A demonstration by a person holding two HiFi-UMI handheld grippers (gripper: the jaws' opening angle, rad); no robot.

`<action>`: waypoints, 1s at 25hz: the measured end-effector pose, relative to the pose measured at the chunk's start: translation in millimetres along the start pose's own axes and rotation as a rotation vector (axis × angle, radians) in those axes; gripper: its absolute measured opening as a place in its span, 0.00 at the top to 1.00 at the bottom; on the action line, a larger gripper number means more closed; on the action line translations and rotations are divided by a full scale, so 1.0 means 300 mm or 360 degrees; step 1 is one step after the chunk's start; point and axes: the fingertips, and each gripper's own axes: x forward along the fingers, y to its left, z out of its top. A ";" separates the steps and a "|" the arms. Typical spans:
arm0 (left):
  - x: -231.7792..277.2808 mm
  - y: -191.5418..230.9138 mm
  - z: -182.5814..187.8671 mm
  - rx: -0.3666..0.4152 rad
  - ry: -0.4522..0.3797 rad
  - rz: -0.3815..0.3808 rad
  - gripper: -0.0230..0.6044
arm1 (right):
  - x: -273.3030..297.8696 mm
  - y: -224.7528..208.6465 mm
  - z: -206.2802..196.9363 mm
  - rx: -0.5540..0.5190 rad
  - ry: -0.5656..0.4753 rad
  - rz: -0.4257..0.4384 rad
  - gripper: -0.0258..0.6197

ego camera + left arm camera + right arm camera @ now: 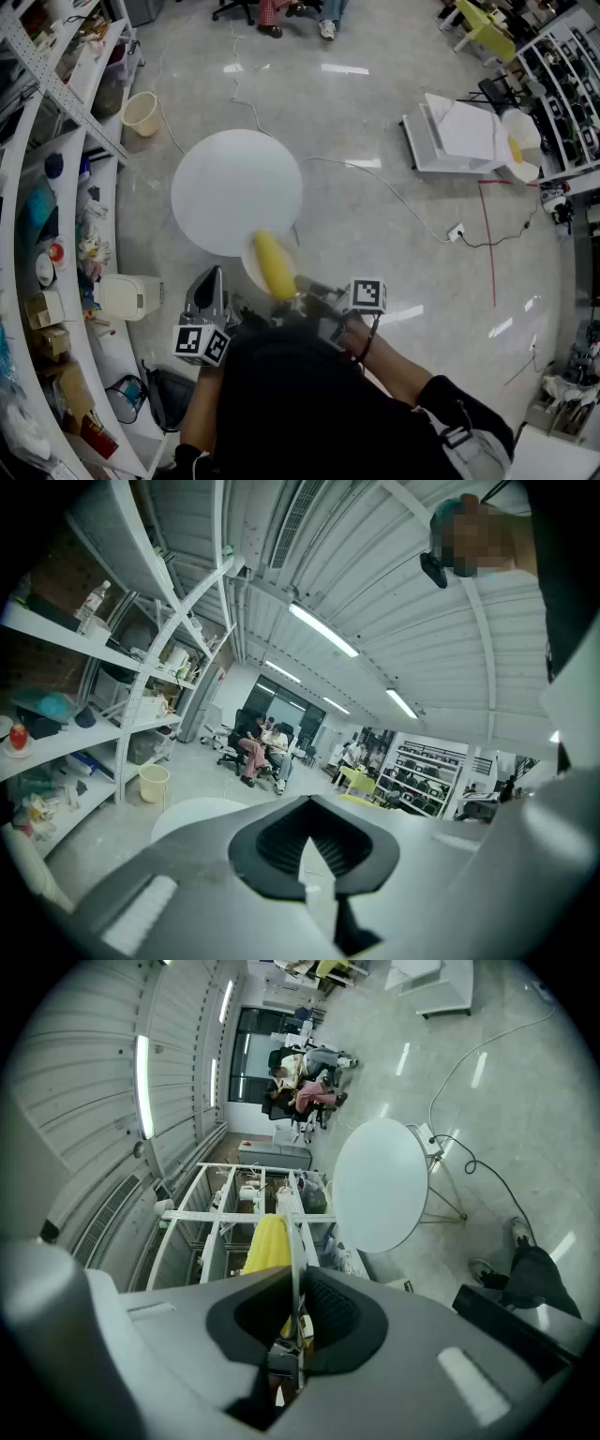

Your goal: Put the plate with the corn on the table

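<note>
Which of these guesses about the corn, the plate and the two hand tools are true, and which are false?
1. The right gripper pinches the rim of the plate with its fingers. True.
2. The corn lies on the plate. True.
3. The left gripper carries the corn. False: its fingers are together, holding nothing.
4. The white table is square. False: it is round.

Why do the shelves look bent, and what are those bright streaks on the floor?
Head view: the wide lens bows the shelves along the left edge, and ceiling lights glare off the shiny floor. Right gripper view: corners fade to black, yet the corn and table stay sharp. Left gripper view: a mosaic patch sits top right.
</note>
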 end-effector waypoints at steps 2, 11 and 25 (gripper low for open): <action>-0.009 0.008 -0.002 -0.0002 0.0000 0.0007 0.95 | 0.001 0.001 -0.007 -0.0001 -0.0002 0.0002 0.90; -0.025 -0.007 -0.006 -0.0001 -0.0003 0.0004 0.96 | -0.014 0.002 -0.020 -0.0030 -0.0001 0.0001 0.89; -0.034 -0.054 -0.016 0.0012 -0.0014 0.0015 0.96 | -0.058 -0.008 -0.023 -0.0002 -0.0013 0.0046 0.88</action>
